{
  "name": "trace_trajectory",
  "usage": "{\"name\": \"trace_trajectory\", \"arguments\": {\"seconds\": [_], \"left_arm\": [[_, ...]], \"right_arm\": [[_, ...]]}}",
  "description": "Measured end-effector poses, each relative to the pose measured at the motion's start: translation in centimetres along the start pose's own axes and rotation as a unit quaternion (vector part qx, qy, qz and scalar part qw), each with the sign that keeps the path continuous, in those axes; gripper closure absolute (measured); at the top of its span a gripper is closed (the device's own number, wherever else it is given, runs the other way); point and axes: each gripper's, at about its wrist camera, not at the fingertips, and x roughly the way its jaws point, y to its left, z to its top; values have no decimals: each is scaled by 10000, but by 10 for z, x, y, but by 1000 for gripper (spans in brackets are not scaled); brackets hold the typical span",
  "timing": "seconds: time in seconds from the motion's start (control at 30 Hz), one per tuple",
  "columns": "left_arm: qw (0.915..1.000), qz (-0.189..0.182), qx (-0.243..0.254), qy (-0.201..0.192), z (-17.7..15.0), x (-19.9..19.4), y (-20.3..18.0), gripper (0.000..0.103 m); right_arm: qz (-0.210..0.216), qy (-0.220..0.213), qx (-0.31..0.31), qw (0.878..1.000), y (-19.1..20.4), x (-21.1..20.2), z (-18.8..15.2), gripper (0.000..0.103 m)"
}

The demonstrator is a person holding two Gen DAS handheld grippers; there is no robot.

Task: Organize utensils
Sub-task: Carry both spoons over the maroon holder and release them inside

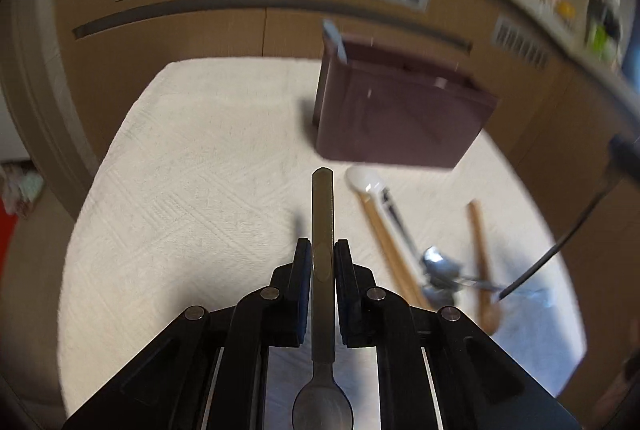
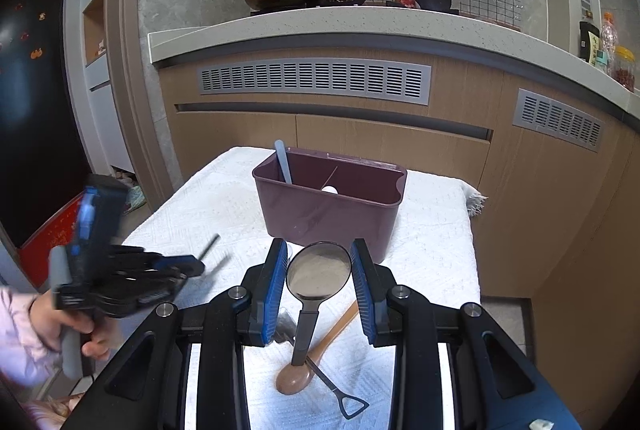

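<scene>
On the white towel stands the maroon caddy, at twelve o'clock from both grippers; a light-blue handle leans in its left end. Left gripper is clamped on a spoon with an olive handle, handle pointing forward; right gripper grips the bowl of a metal spoon. At six o'clock beneath that, a wooden spoon lies on the towel.

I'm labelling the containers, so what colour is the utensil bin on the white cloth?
The utensil bin is a dusky purple, plum shade. It shows best in the right wrist view.
</scene>
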Motion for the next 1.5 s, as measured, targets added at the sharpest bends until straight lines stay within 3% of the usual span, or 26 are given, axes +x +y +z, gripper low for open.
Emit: {"name": "trace_trajectory", "arguments": {"seconds": [0.1, 0.33, 0.47, 0.57, 0.7, 0.77, 0.83, 1.03, 1.13, 1.3, 1.5], "left_arm": [[9987, -121, -154, -478, 1, -25, 2, 91], [9960, -237, -182, -838, 21, -44, 0, 91], [9903, -415, 1, -1326, 55, -61, -19, 91], [9775, -669, 177, -1992, 102, -83, -43, 91], [9502, -922, 428, -2945, 155, -104, -68, 91], [9418, -1003, 422, -3181, 174, -101, -76, 91], [9389, -974, 423, -3273, 188, -92, -80, 91], [9411, -721, 316, -3289, 209, -45, -79, 91], [9472, -674, 211, -3127, 213, -17, -76, 91], [9484, -640, 83, -3105, 209, 24, -66, 91], [9602, -440, -70, -2758, 188, 69, -58, 89]], "right_arm": [[-11, -97, -47, 9999, 4, -6, 2, 74], [-26, -203, -151, 9997, 10, -11, 8, 74], [69, -315, -112, 9994, 2, -16, 28, 74], [-38, -715, -172, 9973, -9, -31, 63, 74], [-333, -1360, -357, 9895, -19, -48, 114, 74], [-573, -1544, -470, 9852, -22, -44, 132, 74], [-696, -1595, -522, 9834, -25, -34, 143, 74], [-701, -1246, -487, 9885, -37, 24, 154, 74], [-602, -998, -363, 9925, -47, 51, 154, 74], [-513, -693, -248, 9960, -56, 87, 143, 74], [-347, -226, -128, 9991, -62, 124, 120, 74]]}}
